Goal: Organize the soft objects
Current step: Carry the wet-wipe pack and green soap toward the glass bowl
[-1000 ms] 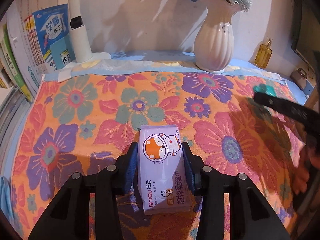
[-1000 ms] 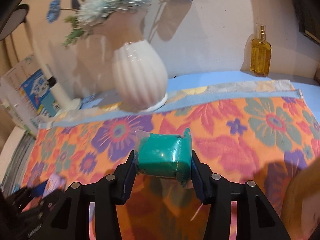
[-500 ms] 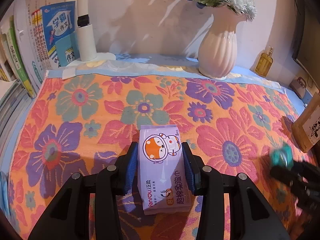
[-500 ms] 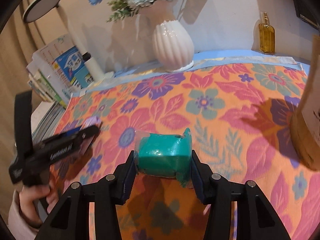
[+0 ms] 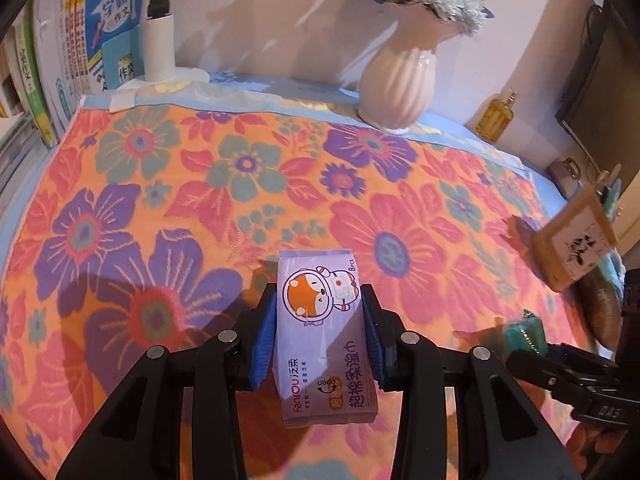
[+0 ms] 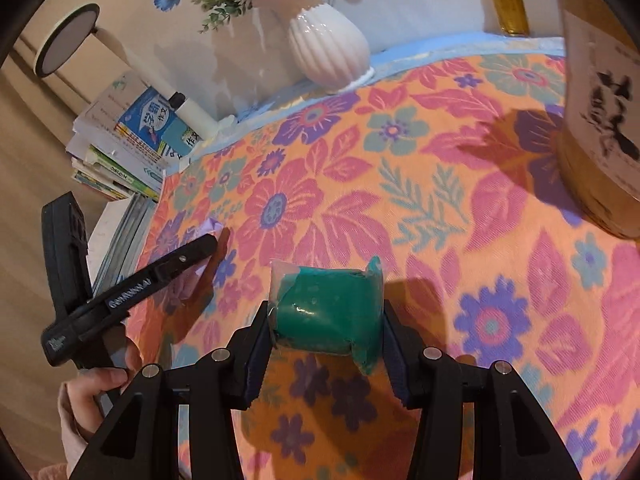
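My left gripper (image 5: 319,322) is shut on a purple wet-wipes pack (image 5: 325,332) with a cartoon fox, held lengthwise between the blue pads above the flowered cloth (image 5: 200,208). My right gripper (image 6: 327,312) is shut on a green soft pack in clear wrap (image 6: 328,314), held low over the cloth. In the left wrist view the right gripper (image 5: 532,344) with the green pack (image 5: 524,334) shows at the lower right. In the right wrist view the left gripper (image 6: 208,246) shows at the left with a purple corner of the wipes pack (image 6: 210,225).
A white ribbed vase (image 5: 396,80) with flowers stands at the back. A brown box with black writing (image 5: 572,244) stands at the right, also in the right wrist view (image 6: 600,120). Books (image 5: 60,52), a white lamp base (image 5: 160,48) and an amber bottle (image 5: 496,118) line the back.
The right gripper with the green pack has pulled back from the vase toward the near right of the cloth, close to the brown box. The left gripper still holds the wipes, shifted slightly.
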### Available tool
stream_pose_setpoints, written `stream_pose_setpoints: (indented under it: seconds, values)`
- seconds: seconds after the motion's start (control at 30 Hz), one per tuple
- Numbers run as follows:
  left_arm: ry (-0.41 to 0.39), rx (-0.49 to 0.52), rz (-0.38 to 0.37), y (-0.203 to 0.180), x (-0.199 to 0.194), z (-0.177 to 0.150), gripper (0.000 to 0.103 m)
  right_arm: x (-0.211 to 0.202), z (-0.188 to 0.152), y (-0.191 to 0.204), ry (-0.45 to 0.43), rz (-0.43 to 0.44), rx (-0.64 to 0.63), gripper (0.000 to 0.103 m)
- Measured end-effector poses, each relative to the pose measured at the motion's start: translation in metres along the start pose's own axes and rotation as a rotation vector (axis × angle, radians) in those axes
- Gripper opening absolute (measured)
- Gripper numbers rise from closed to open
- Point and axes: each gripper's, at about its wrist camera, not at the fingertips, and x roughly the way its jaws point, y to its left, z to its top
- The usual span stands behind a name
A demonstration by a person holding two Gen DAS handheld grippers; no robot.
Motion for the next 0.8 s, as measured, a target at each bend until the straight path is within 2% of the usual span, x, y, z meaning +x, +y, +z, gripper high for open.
stream_pose_setpoints:
  seconds: [0.07,0.17,0.4,0.53,0.63,0.8]
  values:
    - [0.009,0.007,-0.02,-0.006,-0.007,0.0,0.036,-0.008,-0.003,0.002,0.012,0.001,-0.009,0.049]
    - [0.061,-0.011,-0.103,-0.015,-0.013,0.0,0.036,-0.022,-0.007,0.003,0.019,0.012,-0.011,0.049]
    - [0.114,0.031,-0.152,-0.045,-0.018,-0.007,0.036,-0.054,-0.021,-0.007,0.017,0.042,0.013,0.049]
    - [0.129,0.099,-0.161,-0.071,-0.022,-0.008,0.036,-0.077,-0.024,-0.009,0.006,0.067,0.01,0.049]
    - [0.172,0.156,-0.18,-0.095,-0.022,-0.01,0.036,-0.098,-0.025,-0.014,0.005,0.075,0.007,0.049]
    - [0.191,0.32,-0.188,-0.146,-0.033,-0.017,0.036,-0.145,-0.024,-0.038,-0.018,0.064,0.042,0.049]
